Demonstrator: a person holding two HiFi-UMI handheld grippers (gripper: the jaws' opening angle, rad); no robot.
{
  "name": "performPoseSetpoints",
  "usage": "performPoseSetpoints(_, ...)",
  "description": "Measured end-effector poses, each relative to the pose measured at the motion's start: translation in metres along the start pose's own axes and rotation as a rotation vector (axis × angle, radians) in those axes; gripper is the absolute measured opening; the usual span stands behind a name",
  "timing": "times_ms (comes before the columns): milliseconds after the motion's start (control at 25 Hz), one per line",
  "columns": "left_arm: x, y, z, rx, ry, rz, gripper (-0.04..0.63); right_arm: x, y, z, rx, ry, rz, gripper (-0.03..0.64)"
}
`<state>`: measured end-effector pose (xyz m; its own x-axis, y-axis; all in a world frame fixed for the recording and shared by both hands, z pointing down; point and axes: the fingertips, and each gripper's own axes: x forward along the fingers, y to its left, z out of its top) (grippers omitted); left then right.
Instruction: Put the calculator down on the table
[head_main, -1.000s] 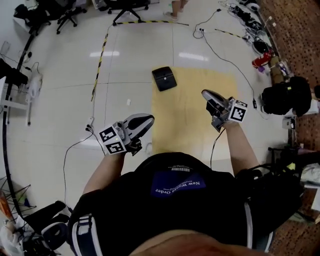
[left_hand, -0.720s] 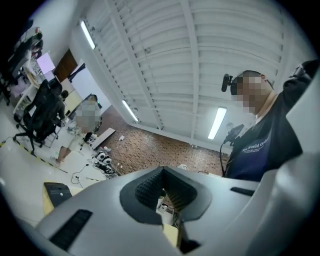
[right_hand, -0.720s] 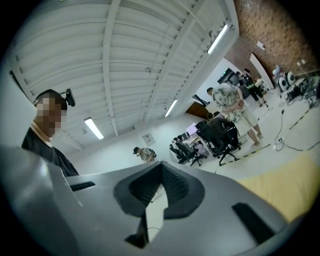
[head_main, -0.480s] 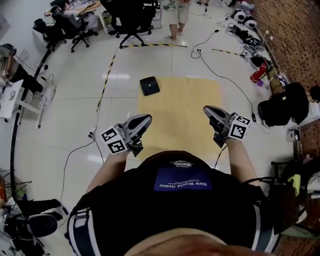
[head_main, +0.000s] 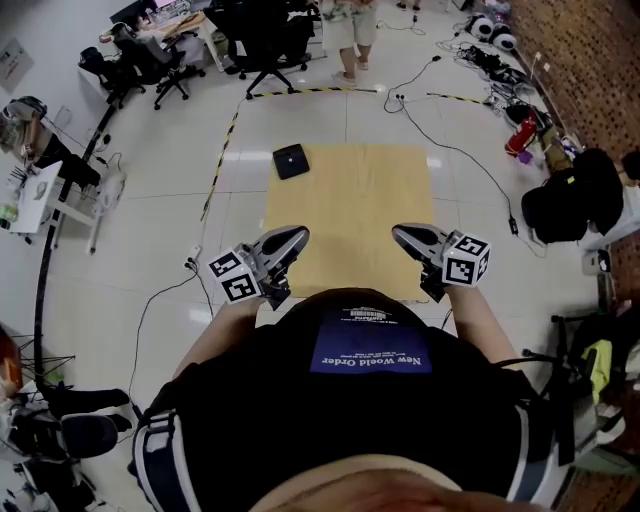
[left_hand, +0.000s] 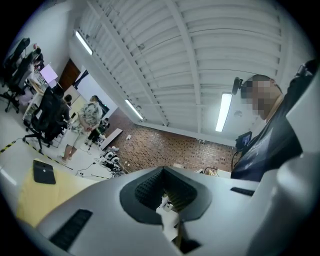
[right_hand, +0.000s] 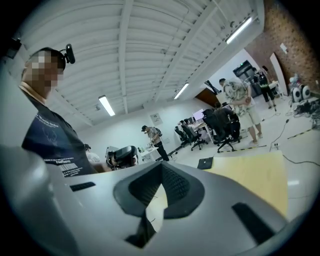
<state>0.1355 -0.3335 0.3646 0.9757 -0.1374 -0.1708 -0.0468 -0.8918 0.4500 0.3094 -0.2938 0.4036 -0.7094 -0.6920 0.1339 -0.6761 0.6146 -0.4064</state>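
Note:
The calculator (head_main: 290, 160), a flat black slab, lies at the far left corner of the yellow table (head_main: 350, 215). It also shows in the left gripper view as the calculator (left_hand: 44, 171) and in the right gripper view as the calculator (right_hand: 205, 163), on the yellow table (right_hand: 257, 175). My left gripper (head_main: 293, 237) hovers over the table's near left edge, shut and empty. My right gripper (head_main: 402, 234) hovers over the near right edge, also shut with nothing in it. Both are far short of the calculator. In each gripper view the jaws meet, left gripper (left_hand: 163, 172) and right gripper (right_hand: 161, 167).
Cables (head_main: 455, 150) and a yellow-black tape strip (head_main: 222, 160) run across the white floor around the table. Office chairs (head_main: 265, 40) and a standing person (head_main: 345, 25) are at the back. Bags and gear (head_main: 570, 205) crowd the right side by the brick-patterned floor.
Both grippers have drawn back toward the table's near edge and closer to my body. The whole tabletop now shows, with the calculator farther from the grippers. The jaws stay shut.

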Motion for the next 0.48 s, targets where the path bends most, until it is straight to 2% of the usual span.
performPoseSetpoints(200,0.002,0.001,0.018,0.058,0.039,-0.035,0.006,0.003,0.01,0.003,-0.049,0.002,-0.022,-0.014)
performPoseSetpoints(360,-0.006,0.005,0.022,0.046,0.027,-0.036,0.006,0.0,0.008,0.001,-0.038,0.001,-0.049,-0.014)
performPoseSetpoints(480,-0.01,0.006,0.021,0.042,0.027,-0.036,0.006,0.004,0.015,0.006,-0.074,0.002,-0.043,-0.014)
